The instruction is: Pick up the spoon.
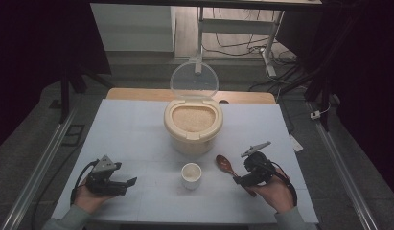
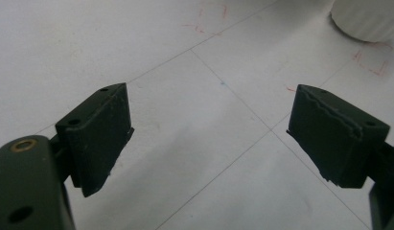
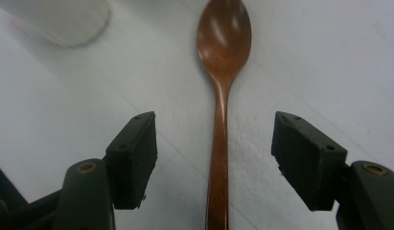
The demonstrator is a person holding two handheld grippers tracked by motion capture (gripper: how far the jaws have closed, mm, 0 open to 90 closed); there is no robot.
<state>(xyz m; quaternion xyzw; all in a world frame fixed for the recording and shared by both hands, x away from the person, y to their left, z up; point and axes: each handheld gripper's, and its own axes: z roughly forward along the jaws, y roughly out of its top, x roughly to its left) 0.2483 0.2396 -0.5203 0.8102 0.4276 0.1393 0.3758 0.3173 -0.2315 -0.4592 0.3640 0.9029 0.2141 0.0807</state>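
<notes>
- Wooden spoon (image 1: 226,166): lies flat on the white worktop (image 1: 137,124), lower right of centre in the high view. Its long axis runs on a diagonal, bowl toward the upper left of the frame and handle toward the lower right, where it passes under the right gripper. In the right gripper view the spoon (image 3: 221,96) stands nearly vertical in the frame, bowl at the top centre, hollow side up, handle running down to the bottom edge.
- Right gripper (image 1: 247,178): held in the person's right hand (image 1: 273,194) at the lower right of the high view. In its own view the gripper (image 3: 214,158) has its fingers (image 3: 134,153) spread wide, one on each side of the handle, neither touching it.
- Left gripper (image 1: 125,186): held in the left hand (image 1: 86,199) at the lower left of the high view, low over the worktop. In its own view the gripper (image 2: 209,139) has its fingers (image 2: 98,134) wide apart with only bare worktop between them.
- White cup (image 1: 191,175): upright, lower centre of the high view, just left of the spoon's bowl; its base shows at the upper right of the left gripper view (image 2: 367,19).
- Rice container (image 1: 193,127): cream, round, centre of the high view, holding rice (image 1: 193,118); its clear lid (image 1: 194,80) stands raised behind.
</notes>
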